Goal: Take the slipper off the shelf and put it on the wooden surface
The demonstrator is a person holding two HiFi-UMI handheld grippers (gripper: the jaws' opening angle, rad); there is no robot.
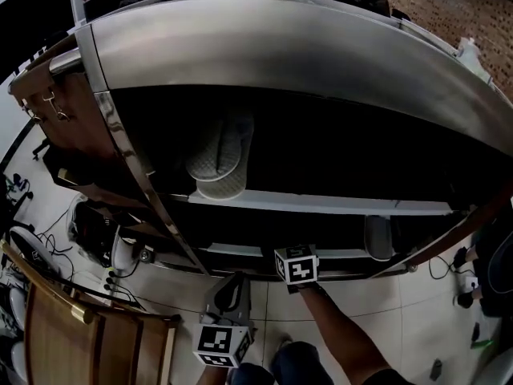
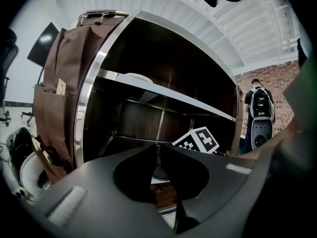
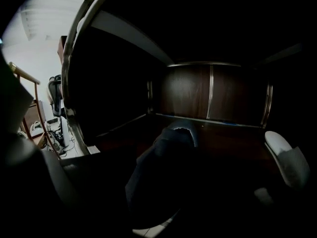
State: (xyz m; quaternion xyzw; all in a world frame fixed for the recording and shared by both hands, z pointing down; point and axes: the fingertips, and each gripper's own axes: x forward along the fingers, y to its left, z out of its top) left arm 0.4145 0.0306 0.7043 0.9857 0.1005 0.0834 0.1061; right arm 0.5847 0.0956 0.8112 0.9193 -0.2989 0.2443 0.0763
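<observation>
slipper (image 3: 168,162): lies on the wooden board (image 3: 228,138) in the lowest compartment | right gripper (image 1: 296,265): jaws wide apart, slipper between them, not gripped | left gripper (image 2: 157,155): jaws together, empty, at 7 o'clock of the right | second slipper (image 3: 287,158): 3 o'clock of the first | pair of slippers (image 1: 220,155): on the white shelf (image 1: 321,203), 11 o'clock

Shelf unit (image 1: 304,54): two slippers (image 1: 220,155), overlapping, on upper shelf (image 1: 321,203), left part. Single slipper (image 1: 378,237) on lower shelf (image 1: 345,254), right end. Right hand-held gripper (image 1: 296,255) before lower shelf, left of single slipper, apart. Left hand-held gripper (image 1: 234,283) nearer, lower left, over floor (image 1: 361,303).
</observation>
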